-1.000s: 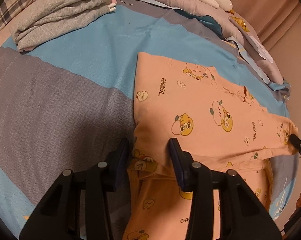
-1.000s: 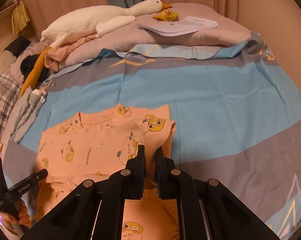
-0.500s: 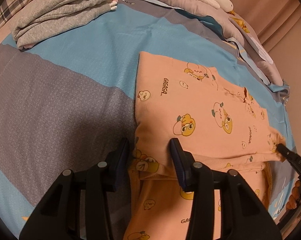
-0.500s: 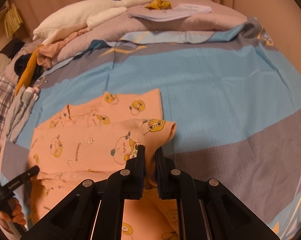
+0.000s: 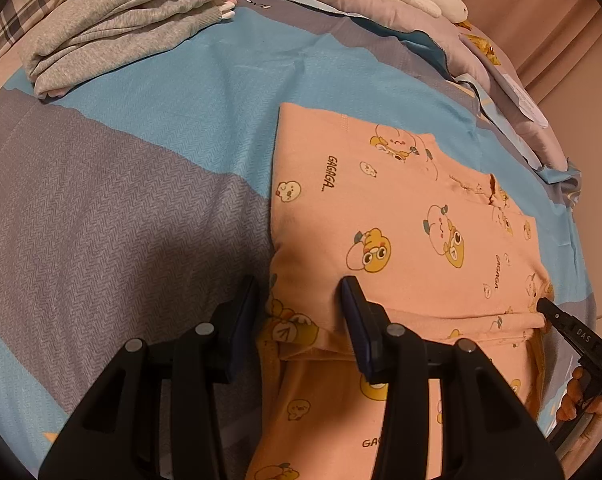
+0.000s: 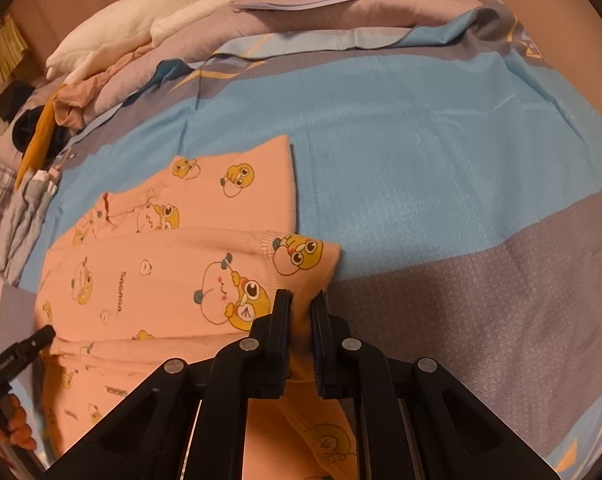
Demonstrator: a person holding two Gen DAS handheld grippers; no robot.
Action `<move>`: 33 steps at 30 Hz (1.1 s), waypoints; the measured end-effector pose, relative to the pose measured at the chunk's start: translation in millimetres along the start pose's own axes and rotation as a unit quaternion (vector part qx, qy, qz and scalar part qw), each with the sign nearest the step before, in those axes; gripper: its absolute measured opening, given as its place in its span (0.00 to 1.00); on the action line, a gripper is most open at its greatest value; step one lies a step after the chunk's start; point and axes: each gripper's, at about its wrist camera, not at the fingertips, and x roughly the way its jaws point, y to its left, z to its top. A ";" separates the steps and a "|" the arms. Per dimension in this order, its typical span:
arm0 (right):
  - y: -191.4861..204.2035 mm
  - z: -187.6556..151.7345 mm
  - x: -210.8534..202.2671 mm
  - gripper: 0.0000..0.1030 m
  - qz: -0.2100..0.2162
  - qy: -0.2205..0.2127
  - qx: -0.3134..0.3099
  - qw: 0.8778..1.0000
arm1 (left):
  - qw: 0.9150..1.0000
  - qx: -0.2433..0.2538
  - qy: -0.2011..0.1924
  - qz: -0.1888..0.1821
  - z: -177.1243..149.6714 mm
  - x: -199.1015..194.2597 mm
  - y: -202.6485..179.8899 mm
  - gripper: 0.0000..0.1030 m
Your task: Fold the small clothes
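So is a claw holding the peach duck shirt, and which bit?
Yes. The right claw is shut on the peach duck shirt at the corner of its folded-over edge. The left claw is open, straddling the opposite corner without pinching it.

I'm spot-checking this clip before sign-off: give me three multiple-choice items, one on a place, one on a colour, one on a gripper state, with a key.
1. Where does the grey folded garment lie?
A. on the peach garment
B. on the bedspread, apart from the peach garment
C. in a basket

2. What colour is the plush goose?
A. white
B. green
C. black

3. How does the right gripper stand?
A. wide open above bare bedspread
B. shut on nothing
C. shut on a fold of the peach garment

Key: B, blue bedspread shows between the two; A, its body is white with an orange beak; C, peach cloth is pinched between its fingers.
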 end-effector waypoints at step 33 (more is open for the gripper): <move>-1.2 -3.5 7.0 0.09 -0.013 -0.002 -0.004 1.000 | 1.000 -0.012 0.002 -0.002 -1.0 -0.5 2.4 0.44</move>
